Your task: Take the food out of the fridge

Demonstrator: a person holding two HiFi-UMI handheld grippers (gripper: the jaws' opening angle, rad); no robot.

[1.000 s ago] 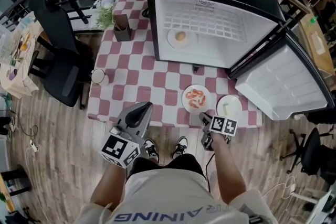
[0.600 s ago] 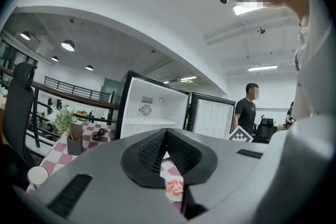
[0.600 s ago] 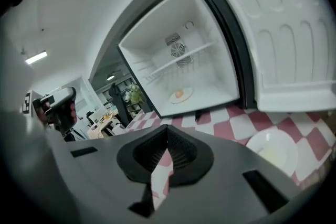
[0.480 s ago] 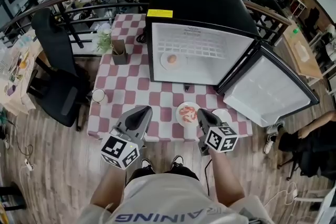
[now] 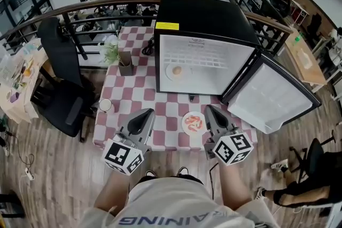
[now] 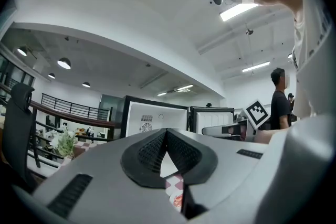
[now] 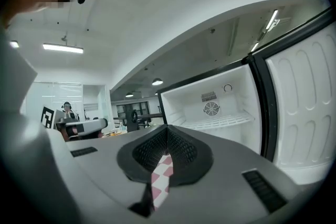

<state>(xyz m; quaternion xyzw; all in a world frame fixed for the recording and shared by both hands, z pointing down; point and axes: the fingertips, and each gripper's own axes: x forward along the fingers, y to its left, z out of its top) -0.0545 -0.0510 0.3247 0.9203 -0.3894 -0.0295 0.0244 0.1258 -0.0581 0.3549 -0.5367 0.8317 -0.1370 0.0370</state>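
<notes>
While one plate [image 5: 193,122] of reddish food already sits near the front edge of the checked desk [image 5: 136,88], the piece left to fetch is a pale round bit of food [image 5: 177,70] on a small plate [image 5: 171,73]. It is inside the open fridge [image 5: 214,16], low and toward the left side, and the door [image 5: 272,96] is swung wide to the right. From above it probably rests on the compartment floor rather than the wire shelf, though the angle makes that hard to settle.

Both tools hang over the near edge of the desk, aimed at the fridge. The left claw [image 5: 146,113] has its jaws together with nothing between them, and the right claw [image 5: 209,110] is likewise closed and empty. So the step in hand looks like the reach for that second plate.

To do it well, part the jaws before going past the fridge's front edge, not inside it. The left claw is better lined up with the plate, so it should go in level and low, slip one jaw under the near rim and one over it, and close firmly. Then draw straight back, keeping the plate flat — a round piece will roll at the slightest tilt — and set it on bare cloth beside the first plate.
</notes>
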